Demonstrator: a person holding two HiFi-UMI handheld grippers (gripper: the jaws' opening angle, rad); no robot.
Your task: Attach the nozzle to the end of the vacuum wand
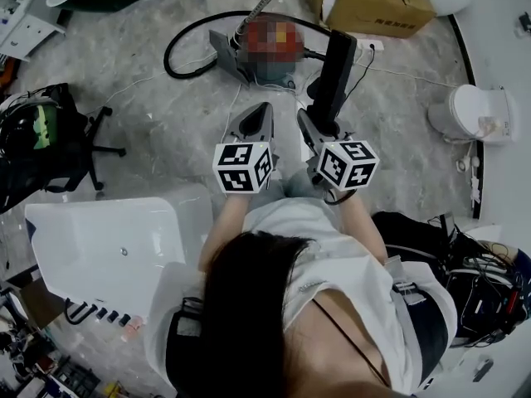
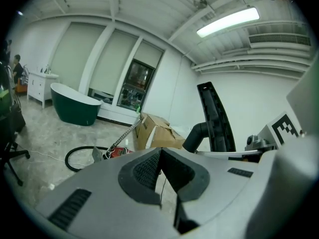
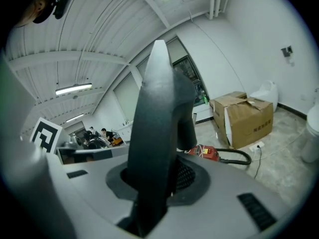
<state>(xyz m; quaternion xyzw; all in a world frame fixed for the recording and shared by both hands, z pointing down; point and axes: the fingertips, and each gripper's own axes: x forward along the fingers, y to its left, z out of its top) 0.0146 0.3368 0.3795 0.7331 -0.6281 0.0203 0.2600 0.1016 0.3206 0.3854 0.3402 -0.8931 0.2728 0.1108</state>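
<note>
My right gripper [image 1: 319, 124] is shut on a long black nozzle [image 1: 336, 66], which stands up out of the jaws and fills the middle of the right gripper view [image 3: 155, 133]. My left gripper [image 1: 263, 110] is beside it, shut with nothing in it, its pads [image 2: 149, 171] pressed together. On the floor ahead lies the red vacuum cleaner [image 1: 275, 46] with its metal wand [image 1: 264, 2] slanting up and away. The left gripper view shows the wand [image 2: 124, 134] and the nozzle [image 2: 217, 118] to its right. Both grippers are well short of the wand.
A black hose [image 1: 177, 55] loops left of the vacuum. A cardboard box [image 1: 377, 2] stands behind it, a white toilet [image 1: 477, 113] at right, an office chair [image 1: 54, 135] at left, a white tub [image 1: 108, 239] near left. A white cable [image 1: 406, 75] crosses the floor.
</note>
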